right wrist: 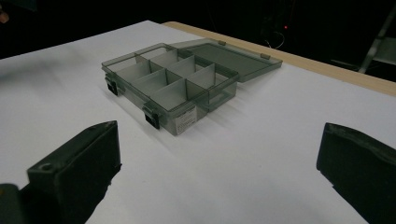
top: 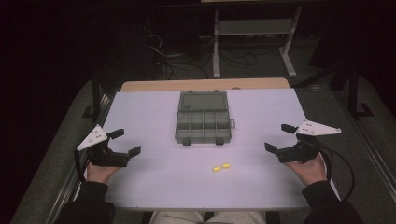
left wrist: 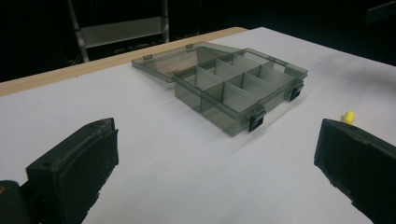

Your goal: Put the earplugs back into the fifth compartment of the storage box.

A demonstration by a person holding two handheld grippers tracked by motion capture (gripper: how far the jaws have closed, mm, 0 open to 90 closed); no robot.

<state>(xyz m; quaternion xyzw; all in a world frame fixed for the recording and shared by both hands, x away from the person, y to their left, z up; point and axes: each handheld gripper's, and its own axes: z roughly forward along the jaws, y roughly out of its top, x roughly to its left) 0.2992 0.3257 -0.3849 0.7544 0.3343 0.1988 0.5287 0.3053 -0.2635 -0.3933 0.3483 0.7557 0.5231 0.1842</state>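
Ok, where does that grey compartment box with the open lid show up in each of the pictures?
High view: the compartment box lies at upper centre of the table, lid folded back away from the person.
Left gripper view: the box sits upper centre, slightly right, lid to its left.
Right gripper view: the box sits upper centre, slightly left, lid to its right.
Shared landmark: the two black latches on the box's front wall.

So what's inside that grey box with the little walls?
Nothing that shows. The grey box lies open, lid flat behind it, and its compartments look empty in both gripper views. The nearest walls hide a little of the floor behind them. The two yellow pieces lie outside, on the table.
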